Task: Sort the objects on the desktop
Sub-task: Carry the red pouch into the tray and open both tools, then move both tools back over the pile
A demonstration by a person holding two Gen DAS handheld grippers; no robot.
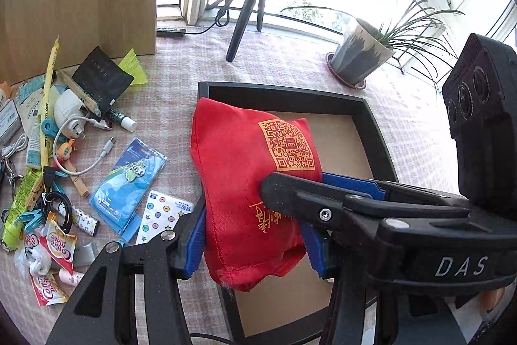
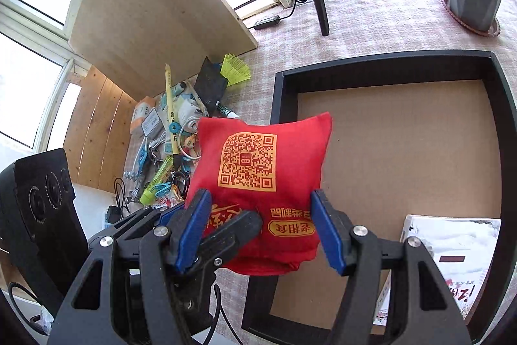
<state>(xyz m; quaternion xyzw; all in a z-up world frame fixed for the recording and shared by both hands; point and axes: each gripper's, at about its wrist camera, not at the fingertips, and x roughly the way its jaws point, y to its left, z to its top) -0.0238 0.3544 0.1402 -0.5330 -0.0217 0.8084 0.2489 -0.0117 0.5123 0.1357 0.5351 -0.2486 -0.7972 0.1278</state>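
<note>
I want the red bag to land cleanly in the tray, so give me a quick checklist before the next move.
1. Left gripper closed on red bag: ok.
2. Right gripper closed on bag: ok.
3. Bag over black tray: partly; its left side hangs outside the rim, not ok.
4. Bare tray floor for it: ok.
5. Clear of white packet in the tray corner: ok.
6. Bag's underside free of clutter: cannot tell.

Left hand-held gripper (image 1: 255,235) and right hand-held gripper (image 2: 258,231) both clamped, angled downward.
</note>
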